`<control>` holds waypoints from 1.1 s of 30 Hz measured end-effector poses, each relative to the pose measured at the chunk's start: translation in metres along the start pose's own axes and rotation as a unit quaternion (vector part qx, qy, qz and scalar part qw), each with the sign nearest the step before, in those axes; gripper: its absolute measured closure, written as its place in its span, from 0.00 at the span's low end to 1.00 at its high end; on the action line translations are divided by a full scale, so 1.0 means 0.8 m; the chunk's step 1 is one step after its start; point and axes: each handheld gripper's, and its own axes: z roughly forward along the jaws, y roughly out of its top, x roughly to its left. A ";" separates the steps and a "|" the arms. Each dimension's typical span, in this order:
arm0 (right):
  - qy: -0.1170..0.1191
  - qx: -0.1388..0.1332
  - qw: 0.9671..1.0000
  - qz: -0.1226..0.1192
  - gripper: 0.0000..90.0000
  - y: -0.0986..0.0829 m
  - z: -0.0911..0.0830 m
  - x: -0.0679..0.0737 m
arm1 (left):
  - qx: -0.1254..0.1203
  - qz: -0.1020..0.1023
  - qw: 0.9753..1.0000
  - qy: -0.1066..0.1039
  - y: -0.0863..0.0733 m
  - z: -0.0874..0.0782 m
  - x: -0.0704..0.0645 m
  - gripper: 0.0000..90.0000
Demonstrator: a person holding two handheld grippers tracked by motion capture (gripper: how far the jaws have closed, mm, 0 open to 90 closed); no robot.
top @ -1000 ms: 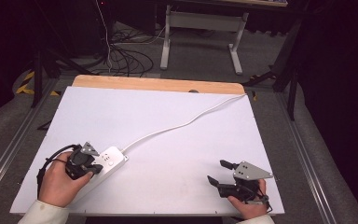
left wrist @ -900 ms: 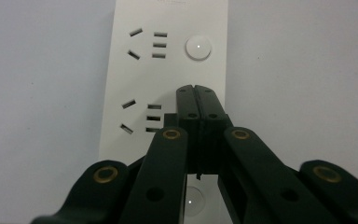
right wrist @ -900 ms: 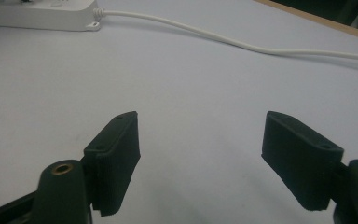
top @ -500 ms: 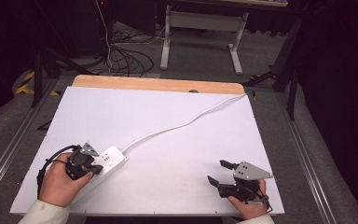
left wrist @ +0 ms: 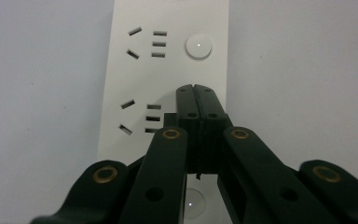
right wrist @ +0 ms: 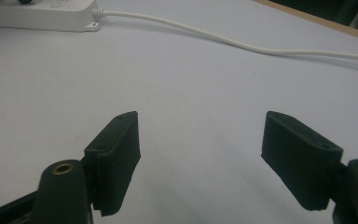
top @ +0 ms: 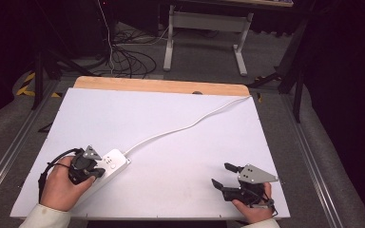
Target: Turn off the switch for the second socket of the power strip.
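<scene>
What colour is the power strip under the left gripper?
White; the power strip shows best in the left gripper view.

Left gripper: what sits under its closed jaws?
The white power strip lies under the left gripper, jaws together over its socket face. A round button shows beyond; whatever is beneath the tips is covered.

Obstacles: white plastic power strip [top: 112,163] lying at front left; its thin white cord [top: 190,124] is crossing diagonally to the far right.
Free room: white tabletop [top: 171,190] lying open between the hands.
</scene>
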 end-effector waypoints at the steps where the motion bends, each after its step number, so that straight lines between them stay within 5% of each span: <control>1: 0.000 0.000 1.000 0.000 0.31 0.000 0.000 0.000 | -0.001 -0.004 1.000 -0.002 0.000 0.000 -0.001 1.00; 27: -0.001 0.002 1.000 0.002 0.31 -0.001 0.000 0.000 | -0.011 -0.010 1.000 0.004 -0.003 0.002 -0.002 1.00; 28: -0.002 0.002 1.000 0.004 0.31 -0.001 0.000 0.000 | -0.031 -0.011 0.999 0.005 -0.002 0.001 -0.002 1.00; 33: -0.004 0.003 1.000 0.004 0.31 -0.001 0.000 -0.001 | -0.037 -0.020 0.999 0.004 0.002 -0.003 -0.002 1.00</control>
